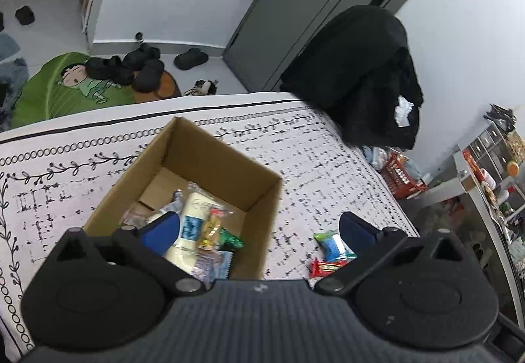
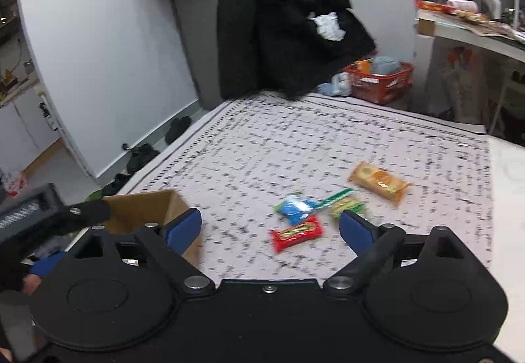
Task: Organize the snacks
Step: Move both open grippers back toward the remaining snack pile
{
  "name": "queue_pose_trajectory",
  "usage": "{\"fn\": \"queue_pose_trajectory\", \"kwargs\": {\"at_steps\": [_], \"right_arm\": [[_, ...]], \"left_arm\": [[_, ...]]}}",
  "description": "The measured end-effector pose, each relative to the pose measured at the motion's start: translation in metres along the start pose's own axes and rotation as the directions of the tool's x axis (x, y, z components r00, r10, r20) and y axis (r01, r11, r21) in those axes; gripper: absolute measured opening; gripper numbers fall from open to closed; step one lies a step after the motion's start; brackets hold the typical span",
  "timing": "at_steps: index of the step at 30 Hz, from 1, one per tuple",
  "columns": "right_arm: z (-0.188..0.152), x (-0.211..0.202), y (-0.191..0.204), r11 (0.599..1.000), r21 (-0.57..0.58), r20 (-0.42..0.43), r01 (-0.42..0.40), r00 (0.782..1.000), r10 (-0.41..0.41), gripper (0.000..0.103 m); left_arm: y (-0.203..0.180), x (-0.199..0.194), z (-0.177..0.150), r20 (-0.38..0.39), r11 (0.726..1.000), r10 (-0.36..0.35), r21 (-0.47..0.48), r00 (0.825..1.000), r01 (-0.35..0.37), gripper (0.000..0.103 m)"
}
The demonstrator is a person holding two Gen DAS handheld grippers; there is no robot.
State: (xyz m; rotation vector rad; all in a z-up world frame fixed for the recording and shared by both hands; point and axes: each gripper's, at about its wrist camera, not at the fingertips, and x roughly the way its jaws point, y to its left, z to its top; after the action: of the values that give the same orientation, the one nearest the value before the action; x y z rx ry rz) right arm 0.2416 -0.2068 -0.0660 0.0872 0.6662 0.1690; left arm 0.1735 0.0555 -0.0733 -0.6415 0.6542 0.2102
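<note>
Snacks already fill the cardboard box (image 1: 210, 166); four packets lie loose beside it; left gripper (image 1: 259, 228) and right gripper (image 2: 270, 228) both gape empty; next, I reckon, the red bar (image 2: 297, 233) needs pinching.

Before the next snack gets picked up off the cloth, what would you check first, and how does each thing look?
1. Right claw open and empty: ok.
2. Left claw open and empty: ok.
3. Snacks left on the cloth: red bar, blue packet, green packet, orange packet: ok.
4. Red bar clear of its neighbours: cannot tell, blurred.
5. Cardboard box open with room inside: ok.
6. Box within the right claw's reach: ok, it sits just left of it.
</note>
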Motion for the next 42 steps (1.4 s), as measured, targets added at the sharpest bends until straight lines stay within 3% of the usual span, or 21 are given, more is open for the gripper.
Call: {"fn": "queue_pose_trajectory", "kwargs": {"at_steps": [9,19,29,35,38,42], "right_arm": [[-0.007,0.002,-0.047,0.998,0.058,-0.010,0.028,1.000,-0.027,0.094],[-0.023,0.015,-0.086,0.990,0.143,-0.023,-0.003,1.000,0.007,0.098],[-0.036,0.029,-0.124,0.949,0.312,-0.017,-0.039,0.999,0.047,0.098],[-0.039,0.043,-0.137,0.932,0.358,-0.031,-0.058,0.997,0.073,0.098],[-0.041,0.050,-0.143,0.924,0.376,-0.039,-0.066,0.995,0.087,0.098],[-0.042,0.059,-0.151,0.914,0.400,-0.054,-0.066,0.994,0.096,0.098]], "left_arm": [[-0.024,0.000,-0.009,0.015,0.996,0.010,0.088,1.000,-0.012,0.103],[-0.052,0.005,-0.027,0.014,0.987,-0.012,0.159,1.000,0.010,0.103],[-0.077,0.017,-0.054,0.011,0.978,0.000,0.210,1.000,-0.003,0.103],[-0.097,0.030,-0.069,-0.002,0.964,0.010,0.266,1.000,-0.009,0.103],[-0.109,0.032,-0.076,0.033,0.947,0.004,0.321,0.999,-0.014,0.103],[-0.116,0.042,-0.081,0.034,0.946,0.009,0.325,0.999,-0.019,0.103]]}}
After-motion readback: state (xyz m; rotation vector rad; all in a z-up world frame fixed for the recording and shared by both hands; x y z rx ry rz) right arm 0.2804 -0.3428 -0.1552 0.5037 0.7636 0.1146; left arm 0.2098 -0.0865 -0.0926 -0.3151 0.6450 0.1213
